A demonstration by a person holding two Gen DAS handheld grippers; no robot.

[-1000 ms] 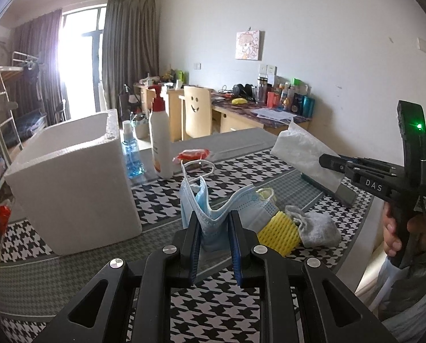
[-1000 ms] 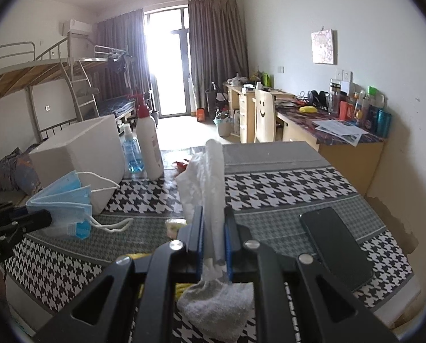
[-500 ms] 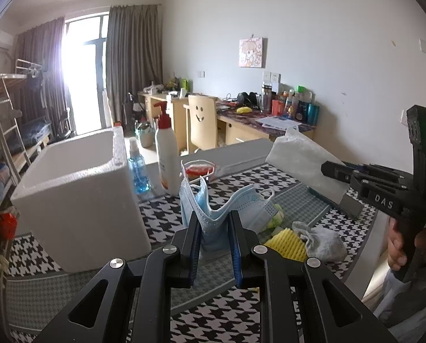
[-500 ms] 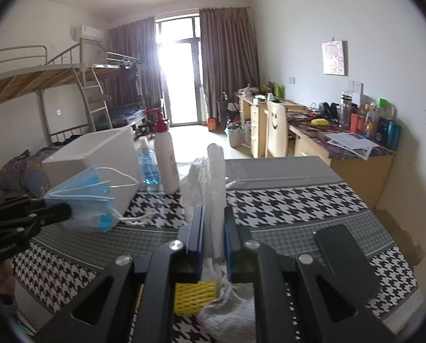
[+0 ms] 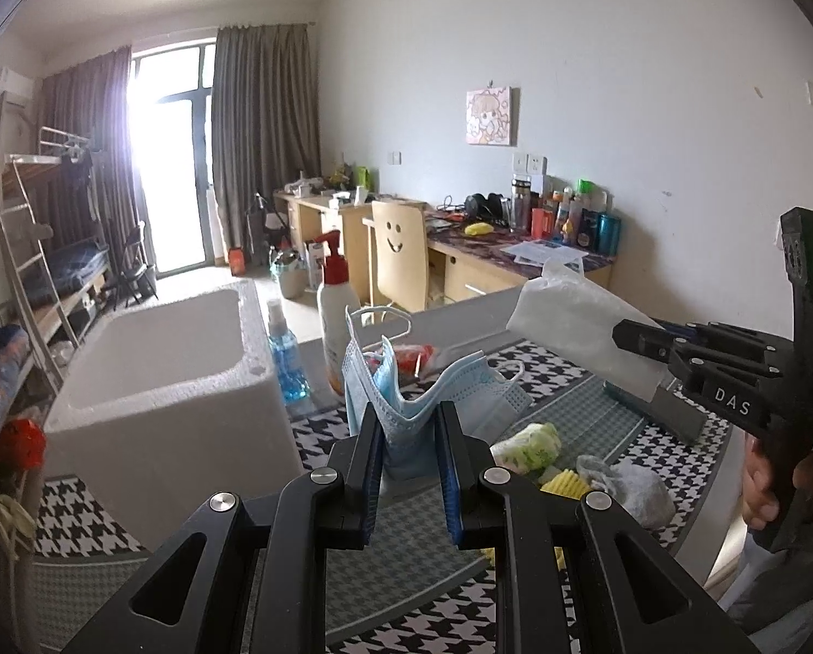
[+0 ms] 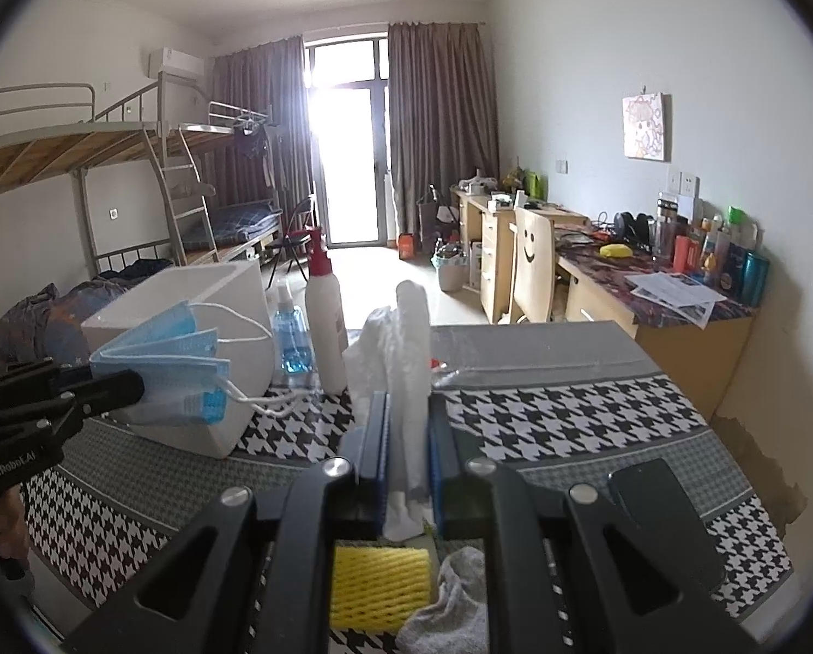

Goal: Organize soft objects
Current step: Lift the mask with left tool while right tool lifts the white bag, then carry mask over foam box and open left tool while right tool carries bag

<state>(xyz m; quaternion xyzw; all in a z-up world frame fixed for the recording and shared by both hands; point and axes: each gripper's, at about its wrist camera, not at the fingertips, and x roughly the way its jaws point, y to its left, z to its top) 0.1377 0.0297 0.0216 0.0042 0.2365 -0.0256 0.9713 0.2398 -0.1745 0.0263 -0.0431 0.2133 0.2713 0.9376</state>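
Fingers on both our grippers are clamping soft things above the desk point(image 6: 542, 414). We are facing the foam box point(image 5: 150, 381), open side up at the far left of the desk, and it is lying ahead and to the left of both loads. Our left gripper point(image 5: 409, 425) is nearer to it, pinching the masks point(image 5: 406, 398) with their long side running across the fingers. Our right gripper point(image 6: 409, 436) is squeezing a tissue pack point(image 6: 406, 359) standing on end. We are pointing both grippers slightly downward. A sponge point(image 6: 379, 583) and a grey cloth point(image 6: 455, 594) are lying on the desk below, waiting.
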